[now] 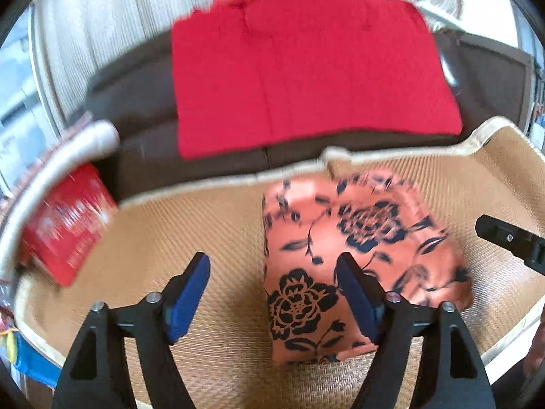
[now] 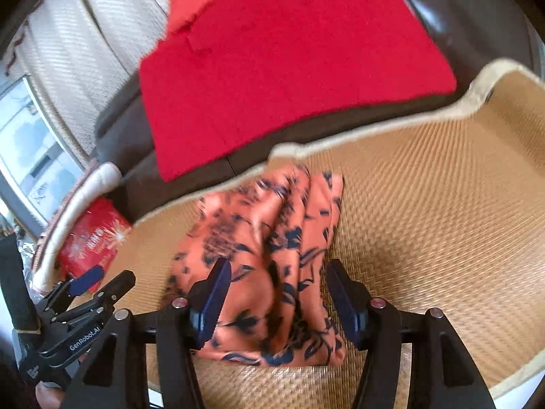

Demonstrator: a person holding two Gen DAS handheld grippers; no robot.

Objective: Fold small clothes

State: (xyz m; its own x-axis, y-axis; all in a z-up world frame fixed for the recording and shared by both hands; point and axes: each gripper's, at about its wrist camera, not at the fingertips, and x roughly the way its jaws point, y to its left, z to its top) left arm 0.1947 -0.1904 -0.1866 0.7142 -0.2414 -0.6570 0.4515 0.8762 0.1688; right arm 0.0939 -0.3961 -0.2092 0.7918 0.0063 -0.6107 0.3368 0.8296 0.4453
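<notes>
Left wrist view: a woven straw mat [image 1: 211, 231] with a beige cloth border covers the surface, and beyond its far edge runs a dark brown sofa back [image 1: 143, 102] with a red cloth [image 1: 306, 75] draped over it. Pale ribbed curtains [image 1: 102, 17] hang behind, with a bright window at the far left. At the mat's left edge lies a red packet [image 1: 68, 225] with white print too blurred to read. The folded orange floral garment [image 1: 344, 248], patterned with dark blue flowers, lies flat on the mat ahead. The left claw [image 1: 272, 293] stands wide open with nothing in it; its right blue pad overlaps the garment's near part, its left pad is over bare mat. The right claw [image 1: 511, 242] pokes in at the right edge, too little of it showing to tell how it stands.

Right wrist view: the same mat [image 2: 425, 204], sofa back and red cloth [image 2: 289, 61]. The orange garment [image 2: 272, 266] lies between the spread, empty fingers of the right claw [image 2: 279, 300]. At lower left the left claw [image 2: 102, 281] is open and reads "GenRobot.AI". The red packet [image 2: 95, 242] lies behind it.
</notes>
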